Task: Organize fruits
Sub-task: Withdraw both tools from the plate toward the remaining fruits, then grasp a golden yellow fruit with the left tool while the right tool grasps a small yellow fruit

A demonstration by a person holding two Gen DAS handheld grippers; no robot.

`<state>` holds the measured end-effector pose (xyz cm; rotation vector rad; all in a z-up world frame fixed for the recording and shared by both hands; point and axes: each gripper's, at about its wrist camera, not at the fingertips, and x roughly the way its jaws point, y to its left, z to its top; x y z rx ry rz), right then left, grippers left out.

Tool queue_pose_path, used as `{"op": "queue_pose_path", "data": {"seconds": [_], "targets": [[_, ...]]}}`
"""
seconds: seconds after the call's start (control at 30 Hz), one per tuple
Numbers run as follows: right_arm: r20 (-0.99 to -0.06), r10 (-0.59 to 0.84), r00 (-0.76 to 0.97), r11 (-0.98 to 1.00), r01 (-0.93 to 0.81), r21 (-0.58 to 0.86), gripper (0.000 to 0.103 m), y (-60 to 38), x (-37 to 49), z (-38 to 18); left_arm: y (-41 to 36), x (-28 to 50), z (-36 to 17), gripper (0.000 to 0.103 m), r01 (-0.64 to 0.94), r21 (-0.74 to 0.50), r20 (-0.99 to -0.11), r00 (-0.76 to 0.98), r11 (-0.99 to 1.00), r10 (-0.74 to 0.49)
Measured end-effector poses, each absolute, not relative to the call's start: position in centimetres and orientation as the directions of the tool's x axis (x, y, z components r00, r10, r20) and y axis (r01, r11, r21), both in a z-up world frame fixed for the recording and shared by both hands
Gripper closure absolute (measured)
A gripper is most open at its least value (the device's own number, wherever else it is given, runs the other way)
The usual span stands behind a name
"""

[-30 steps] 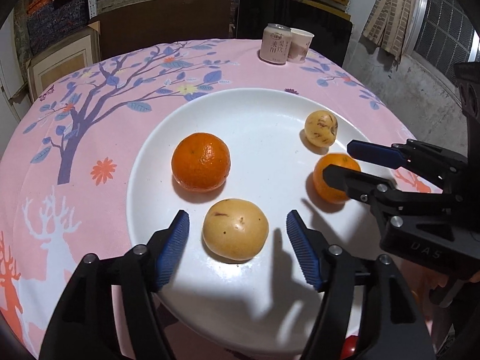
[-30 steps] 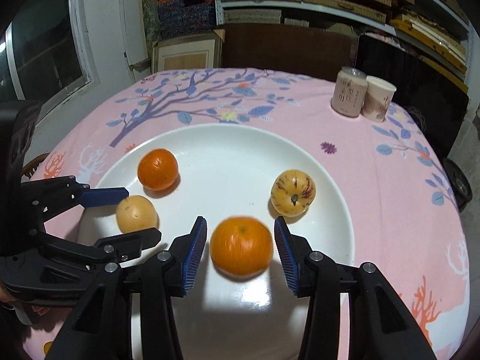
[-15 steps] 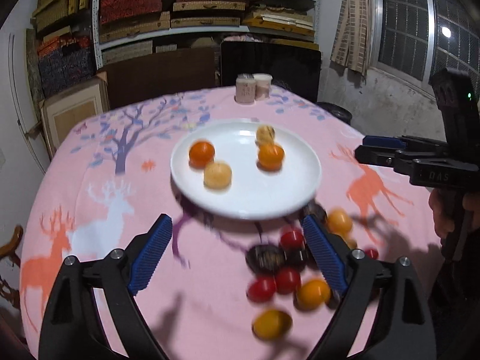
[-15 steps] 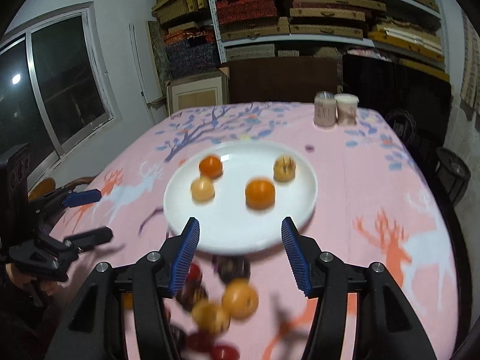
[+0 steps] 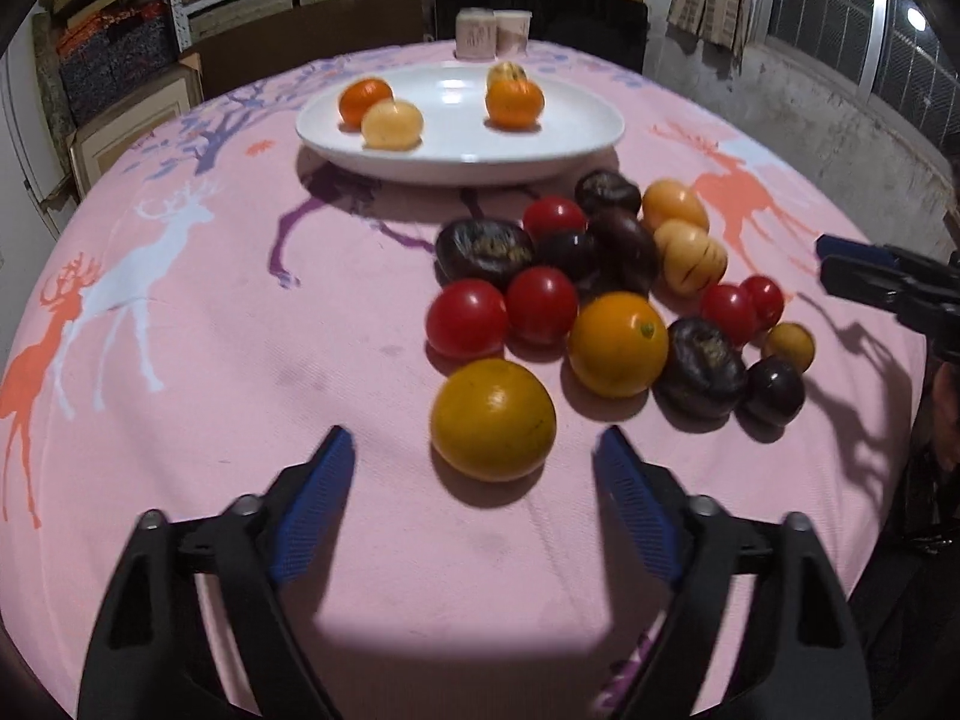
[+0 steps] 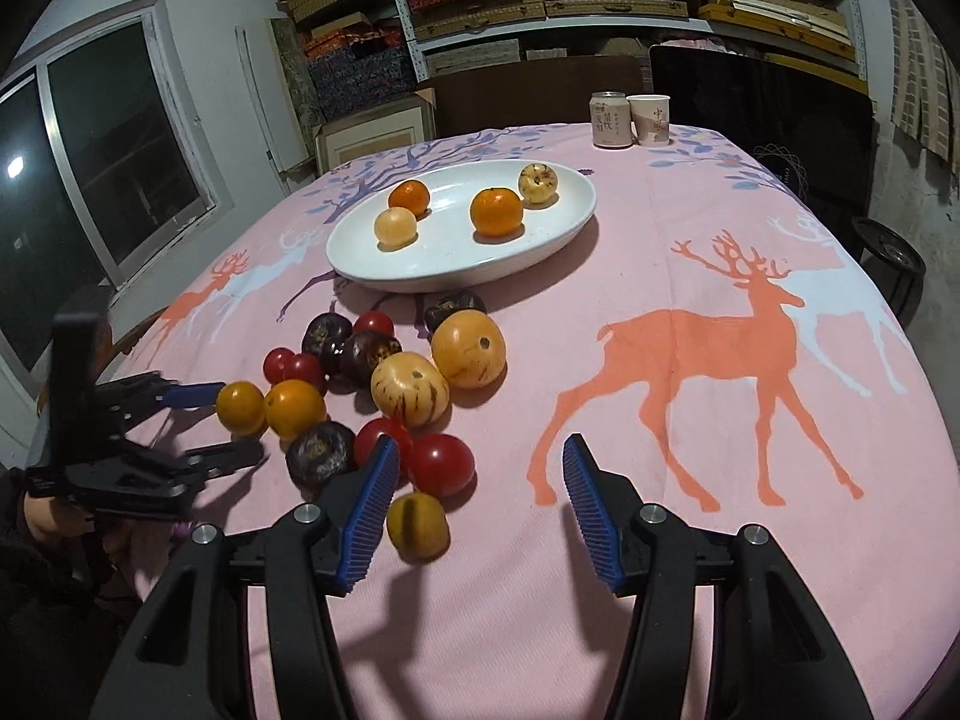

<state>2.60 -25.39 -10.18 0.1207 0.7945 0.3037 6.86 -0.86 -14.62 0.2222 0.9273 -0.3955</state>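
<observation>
Pink cloth printed with deer and trees covers the round worktop, and in the left wrist view a broad bare stretch of it runs from the left tongs out to the left rim. These tongs hang with nothing between the blue pads; the jaws have just been closing a little yet stand well apart. Just ahead of them lies a yellow-orange fruit, round and smooth. Beyond it a loose pile of fruit spreads to the right: red tomatoes, dark purple ones, striped pale yellow ones, one orange. Farther back stands the white plate, holding two oranges and two pale fruits set apart from each other. At the right edge the right tongs reach in above the cloth.

From the right wrist view, the right tongs also hold nothing, jaws parted about halfway. Open cloth with a large orange deer fills the room ahead and to the right, as far as the worktop's rim. The pile lies to the left; a small yellow fruit sits just beside the left pad, outside the gap. The plate is behind the pile, near it but apart. A can and a paper cup stand side by side by the far rim. The left tongs reach in beside the pile's left end.
</observation>
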Motion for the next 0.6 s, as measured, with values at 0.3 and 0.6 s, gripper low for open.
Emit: {"op": "queue_pose_path", "data": {"seconds": [0.3,0.6], "targets": [[-0.702,0.379,0.602,0.912,-0.371,0.174,0.057,-22.9,0.7,-11.0,-0.5,5.6,-13.4,0.065,0.458,0.014,-0.739,0.604,0.889,-0.299],[-0.723,0.358,0.591,0.921,-0.351,0.168,0.060,-22.5,1.4,-12.0,-0.7,6.0,-13.5,0.065,0.459,0.001,-0.753,0.585,0.889,-0.302]]}}
